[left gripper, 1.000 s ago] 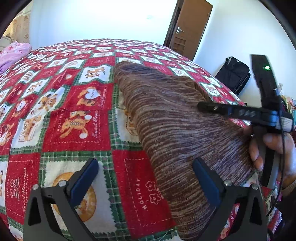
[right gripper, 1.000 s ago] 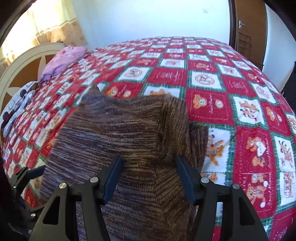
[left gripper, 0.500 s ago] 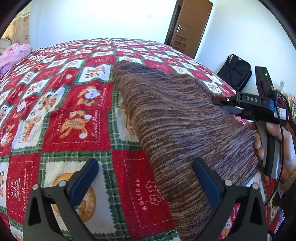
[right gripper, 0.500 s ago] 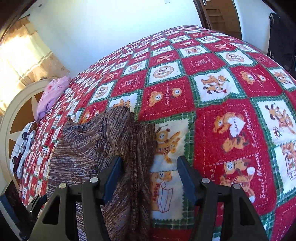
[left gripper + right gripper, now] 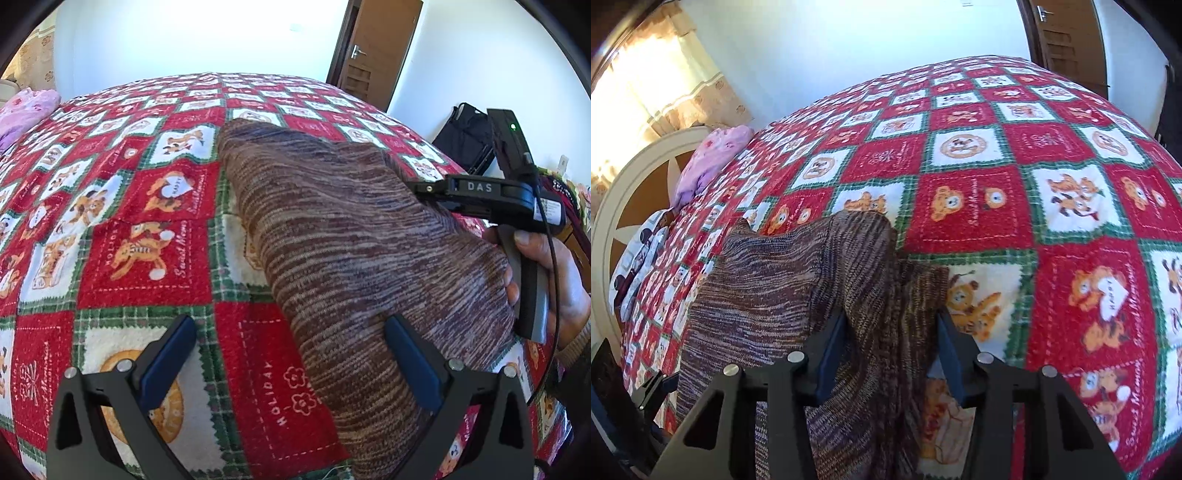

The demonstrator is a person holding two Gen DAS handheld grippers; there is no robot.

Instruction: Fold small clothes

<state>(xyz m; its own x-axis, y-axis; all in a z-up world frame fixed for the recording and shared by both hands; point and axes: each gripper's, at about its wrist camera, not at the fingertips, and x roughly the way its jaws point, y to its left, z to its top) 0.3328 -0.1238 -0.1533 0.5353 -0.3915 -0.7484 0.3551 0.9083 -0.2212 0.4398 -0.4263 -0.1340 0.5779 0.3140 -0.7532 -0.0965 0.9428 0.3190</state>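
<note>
**foldnoob:** so what changed in the last second?

**me:** Mostly my right gripper (image 5: pixel 890 354). It was over the middle of the brown knit top (image 5: pixel 354 251), swung off toward the bare blanket, and now it's back at the top's right edge with a bunched ridge of the knit between the fingers. The jaws look only partly closed and I can see gaps beside the fabric, so I wouldn't call it gripped yet. My left gripper (image 5: pixel 291 365) hasn't budged: jaws spread wide, holding nothing, right finger over the near corner of the top, left finger over the blanket.

**foldnoob:** where's the top lying?

**me:** Flat-ish on the red and green teddy bear blanket (image 5: pixel 122 221), near my edge of the bed, running away from me. Further off there's a purple bundle (image 5: pixel 713 158) by the headboard (image 5: pixel 635 192), then a door (image 5: pixel 380 48) and a black bag (image 5: pixel 465 133) against the wall.

**foldnoob:** tips for grabbing it?

**me:** My guess is it's soft, light and stretchy, so it'll sag and drag on the fuzzy blanket. I'd pinch right at the hem corners, one per gripper, and lift before moving across.
</note>
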